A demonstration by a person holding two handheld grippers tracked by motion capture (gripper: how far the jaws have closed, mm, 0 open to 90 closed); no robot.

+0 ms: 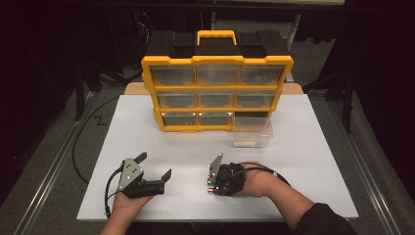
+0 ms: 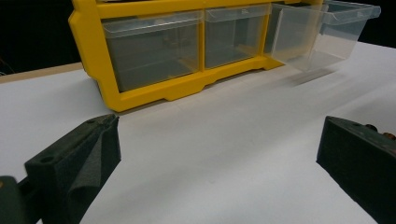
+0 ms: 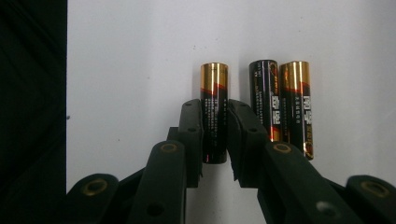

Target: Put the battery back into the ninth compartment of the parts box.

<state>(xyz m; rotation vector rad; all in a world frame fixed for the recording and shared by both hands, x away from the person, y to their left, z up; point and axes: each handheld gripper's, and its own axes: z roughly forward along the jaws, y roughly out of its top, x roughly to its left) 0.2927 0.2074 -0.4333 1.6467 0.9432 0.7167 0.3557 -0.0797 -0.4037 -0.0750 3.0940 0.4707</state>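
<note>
Three black-and-gold batteries lie side by side on the white sheet. In the right gripper view my right gripper (image 3: 215, 112) has its jaws down on either side of the leftmost battery (image 3: 214, 84), pads pressed against its flanks. The other two batteries (image 3: 279, 100) touch each other just right of the jaws. From above, the right gripper (image 1: 211, 185) points down at the sheet near the front middle. My left gripper (image 1: 155, 165) rests open at the front left with nothing between its jaws; the left gripper view shows the left gripper (image 2: 219, 128) facing the cabinet.
A yellow drawer cabinet (image 1: 215, 59) with clear drawers stands at the back of the white sheet (image 1: 303, 166). One clear drawer (image 1: 252, 132) is out, standing in front of the bottom right slot; it appears as the clear drawer (image 2: 322, 32) from the left gripper.
</note>
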